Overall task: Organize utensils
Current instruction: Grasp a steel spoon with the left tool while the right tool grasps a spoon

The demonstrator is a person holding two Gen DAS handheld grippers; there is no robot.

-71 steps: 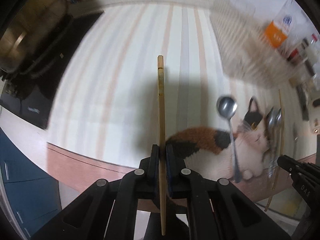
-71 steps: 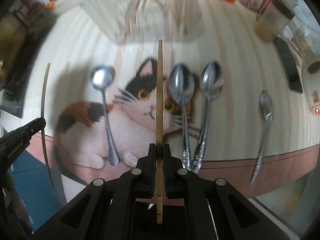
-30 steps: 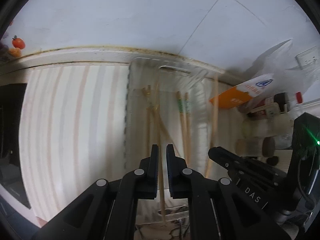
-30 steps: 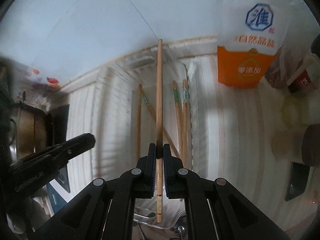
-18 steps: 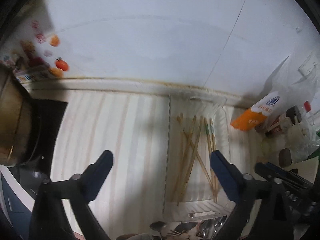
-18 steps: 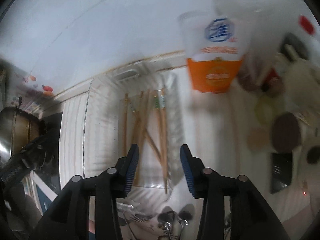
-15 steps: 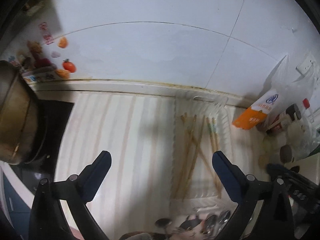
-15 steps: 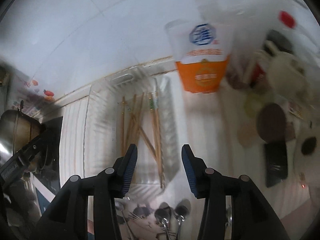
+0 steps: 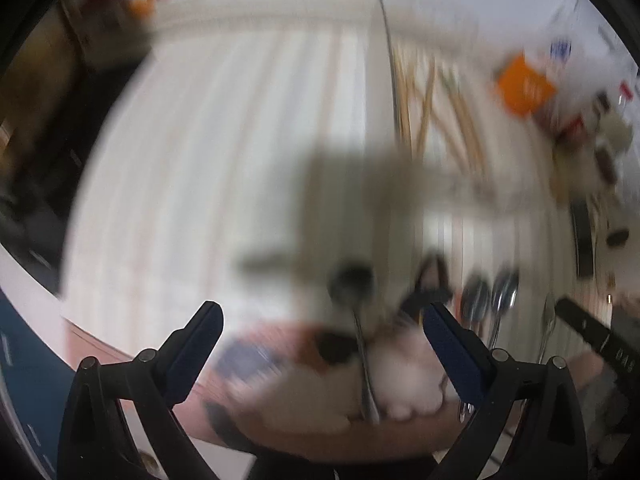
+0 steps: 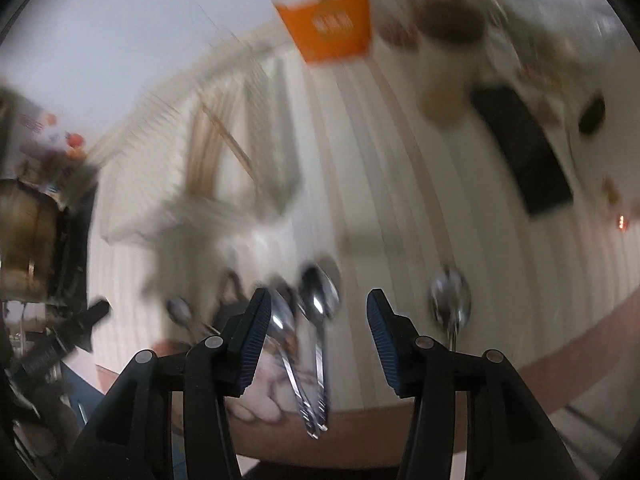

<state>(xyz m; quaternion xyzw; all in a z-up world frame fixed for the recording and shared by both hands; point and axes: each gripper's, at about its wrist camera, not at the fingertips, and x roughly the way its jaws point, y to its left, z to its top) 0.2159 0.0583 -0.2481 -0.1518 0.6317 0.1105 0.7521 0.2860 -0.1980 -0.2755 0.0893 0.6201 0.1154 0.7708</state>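
Observation:
Both views are motion-blurred. My left gripper [image 9: 320,326] is open and empty above a metal spoon [image 9: 358,316] that lies on the cat-print mat [image 9: 404,384]. My right gripper [image 10: 316,312] is open and empty above two spoons [image 10: 316,320] lying side by side; a lone spoon [image 10: 450,300] lies to its right. Several wooden chopsticks [image 9: 424,100] lie in the clear tray [image 9: 460,188] at the back, also in the right wrist view [image 10: 212,140].
An orange-and-white bag [image 10: 332,20] stands behind the tray, with jars and cups [image 10: 448,44] to its right. A black flat object [image 10: 520,140] lies on the striped counter. A pot and stove [image 10: 32,232] are at the left. The right gripper's finger [image 9: 596,336] shows at the left view's edge.
Both grippers let go of their chopsticks into the tray and opened. They have since swung back down toward the spoons on the cat mat.

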